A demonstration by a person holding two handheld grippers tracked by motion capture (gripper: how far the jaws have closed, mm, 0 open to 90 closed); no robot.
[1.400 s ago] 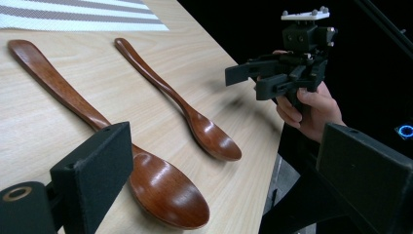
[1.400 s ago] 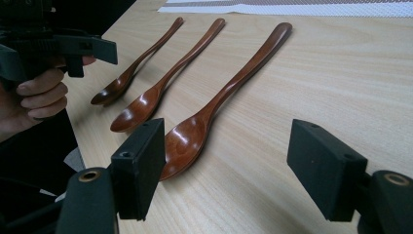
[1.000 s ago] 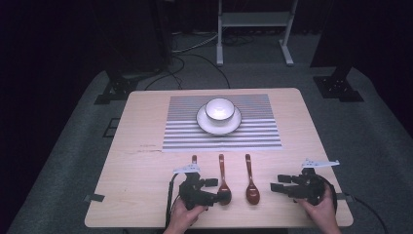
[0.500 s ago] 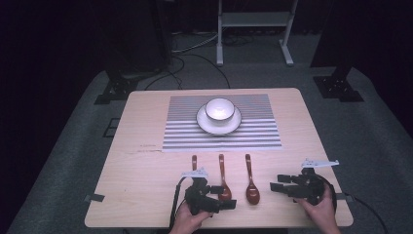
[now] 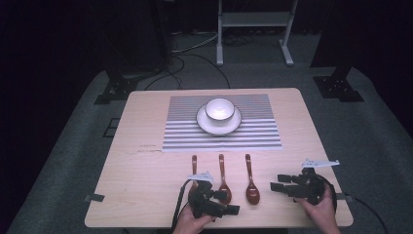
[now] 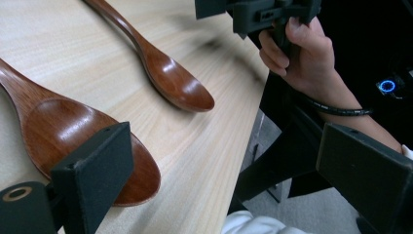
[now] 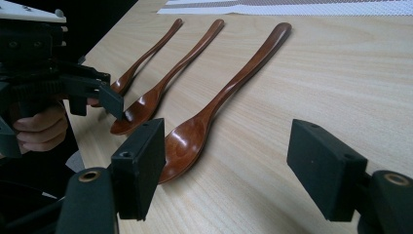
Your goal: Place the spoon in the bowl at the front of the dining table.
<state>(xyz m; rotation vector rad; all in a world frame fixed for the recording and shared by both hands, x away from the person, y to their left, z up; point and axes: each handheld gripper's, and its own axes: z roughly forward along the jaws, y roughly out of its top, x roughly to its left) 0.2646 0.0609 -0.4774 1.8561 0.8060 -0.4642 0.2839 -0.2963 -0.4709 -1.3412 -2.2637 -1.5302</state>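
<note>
Three brown wooden spoons lie side by side near the table's front edge, handles pointing away: left spoon (image 5: 194, 165), middle spoon (image 5: 223, 181), right spoon (image 5: 251, 185). My left gripper (image 5: 229, 202) hovers low over the bowls of the left and middle spoons, pointing right, and hides the left spoon's bowl. It is open, with the middle spoon (image 6: 73, 131) by its left jaw and the right spoon (image 6: 178, 85) beyond. My right gripper (image 5: 278, 183) is open to the right of the spoons, pointing left at the right spoon (image 7: 195, 131). Neither holds anything.
A white bowl (image 5: 218, 108) on a white saucer (image 5: 202, 123) stands on a striped placemat (image 5: 253, 131) at the far middle of the wooden table (image 5: 146, 180). Dark stands and cables surround the table on grey carpet.
My left gripper has slid a little toward the near edge and to the right, swinging its jaws rightward. The right gripper and the spoons have stayed put.
</note>
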